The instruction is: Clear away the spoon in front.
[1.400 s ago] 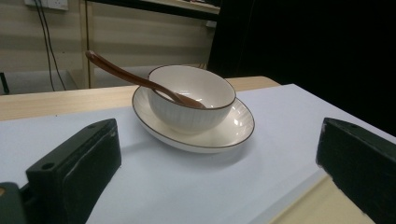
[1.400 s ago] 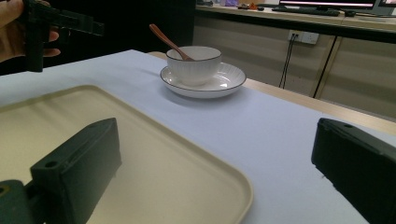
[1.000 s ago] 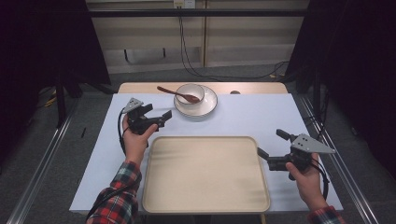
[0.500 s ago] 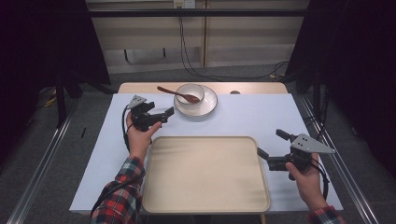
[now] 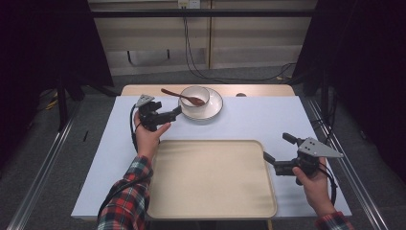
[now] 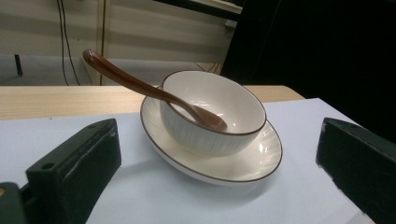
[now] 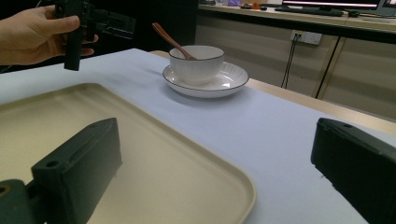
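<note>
- The left hand-held gripper [image 5: 173, 114] hovered just beside the near-left rim of the white saucer [image 5: 215, 108], its jaws spread wide and holding nothing.
- In the left gripper view, the two black jaws stood on either side of the saucer [image 6: 243, 163] and were apart from it.
- A white ribbed bowl [image 5: 195, 100] sat on the saucer at the far middle of the tabletop [image 5: 268, 120], which was covered in a pale sheet.
- A brown wooden spoon [image 5: 179, 95] lay in the bowl, its scoop inside and its handle leaning out over the rim toward the left.
- The right hand-held gripper [image 5: 275, 155] was at the right edge of the beige tray [image 5: 210, 182], jaws released and empty, well apart from the bowl.
- In the right gripper view, one jaw hung over the tray's corner [image 7: 187, 186] and the other over the bare tabletop.
- The tray lay on the near middle of the tabletop, between the two hands.
</note>
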`<act>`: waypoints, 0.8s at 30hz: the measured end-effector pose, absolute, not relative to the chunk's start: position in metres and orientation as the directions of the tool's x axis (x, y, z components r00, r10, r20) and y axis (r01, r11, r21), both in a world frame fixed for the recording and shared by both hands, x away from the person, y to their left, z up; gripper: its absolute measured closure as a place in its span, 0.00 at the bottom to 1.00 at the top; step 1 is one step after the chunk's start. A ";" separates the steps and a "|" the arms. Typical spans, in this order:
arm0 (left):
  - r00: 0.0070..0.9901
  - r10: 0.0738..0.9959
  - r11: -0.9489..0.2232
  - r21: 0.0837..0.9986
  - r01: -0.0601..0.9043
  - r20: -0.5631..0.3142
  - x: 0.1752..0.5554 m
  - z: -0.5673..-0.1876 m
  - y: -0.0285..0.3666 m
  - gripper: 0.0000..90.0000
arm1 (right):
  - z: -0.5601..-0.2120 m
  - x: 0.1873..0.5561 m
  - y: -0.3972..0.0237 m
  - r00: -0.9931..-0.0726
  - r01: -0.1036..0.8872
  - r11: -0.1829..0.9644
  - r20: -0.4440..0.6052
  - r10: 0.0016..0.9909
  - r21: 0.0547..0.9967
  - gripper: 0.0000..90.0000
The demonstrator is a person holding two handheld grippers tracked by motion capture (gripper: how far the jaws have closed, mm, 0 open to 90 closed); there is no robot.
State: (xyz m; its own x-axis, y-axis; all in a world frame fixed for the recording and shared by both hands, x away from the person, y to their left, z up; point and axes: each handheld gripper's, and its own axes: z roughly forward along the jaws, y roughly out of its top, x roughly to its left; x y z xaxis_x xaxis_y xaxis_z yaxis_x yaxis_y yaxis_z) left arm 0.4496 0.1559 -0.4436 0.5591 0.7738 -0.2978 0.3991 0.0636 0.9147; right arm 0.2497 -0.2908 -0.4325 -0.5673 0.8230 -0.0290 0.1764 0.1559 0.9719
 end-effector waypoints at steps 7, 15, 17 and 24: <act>0.550 0.790 0.042 0.919 0.393 -0.272 0.456 -0.447 0.149 0.00 | -0.432 0.250 -0.291 -0.566 0.179 0.152 -0.025 0.824 0.972 0.01; 0.542 0.794 0.052 0.919 0.391 -0.275 0.462 -0.447 0.145 0.02 | -0.432 0.250 -0.291 -0.571 0.179 0.144 -0.017 0.821 0.973 0.01; 0.537 0.796 0.060 0.919 0.390 -0.280 0.464 -0.448 0.144 0.02 | -0.432 0.250 -0.291 -0.571 0.178 0.143 -0.016 0.821 0.974 0.01; 0.505 0.809 0.084 0.910 0.407 -0.300 0.472 -0.452 0.143 0.04 | -0.432 0.250 -0.292 -0.569 0.176 0.139 -0.015 0.822 0.975 0.01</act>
State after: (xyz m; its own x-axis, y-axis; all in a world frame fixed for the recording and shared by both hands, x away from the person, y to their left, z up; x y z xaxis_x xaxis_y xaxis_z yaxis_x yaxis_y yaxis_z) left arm 0.4721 0.1428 -0.4524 0.5051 0.8091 -0.3004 0.4072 0.0836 0.9095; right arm 0.2503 -0.2919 -0.4321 -0.5689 0.8222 -0.0151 0.1756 0.1394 0.9746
